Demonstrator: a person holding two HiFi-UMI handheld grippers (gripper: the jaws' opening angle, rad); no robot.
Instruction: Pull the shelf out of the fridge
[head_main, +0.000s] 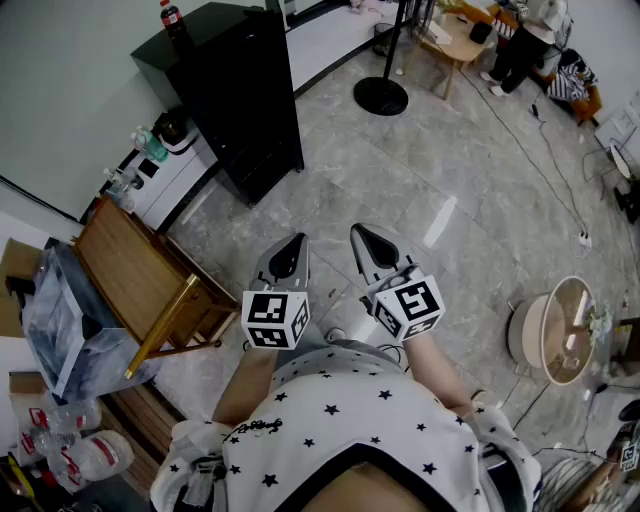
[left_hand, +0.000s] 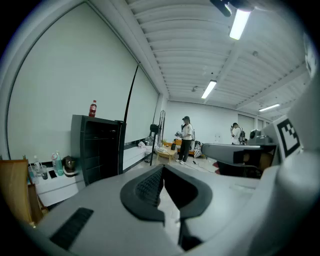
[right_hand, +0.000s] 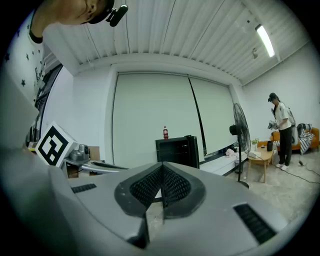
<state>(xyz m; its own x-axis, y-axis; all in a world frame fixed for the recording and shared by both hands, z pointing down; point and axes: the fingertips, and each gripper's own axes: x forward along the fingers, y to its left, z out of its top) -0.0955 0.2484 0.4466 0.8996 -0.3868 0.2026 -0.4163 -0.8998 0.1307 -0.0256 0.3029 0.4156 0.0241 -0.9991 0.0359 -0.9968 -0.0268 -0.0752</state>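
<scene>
Tall black fridge (head_main: 245, 110), dark front; the shelf sits inside and cannot be made out. Left gripper (head_main: 290, 246) and right gripper (head_main: 364, 234) are well short of the fridge, jaws closed, empty. Shelf probably stiff, light and free-sliding; best gripped mid front edge.

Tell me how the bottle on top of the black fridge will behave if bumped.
The bottle stands upright, tall and narrow, on the fridge, so it probably tips easily. Round-bodied, it would likely roll once down. It seems filled with dark liquid, so perhaps fairly heavy.
</scene>
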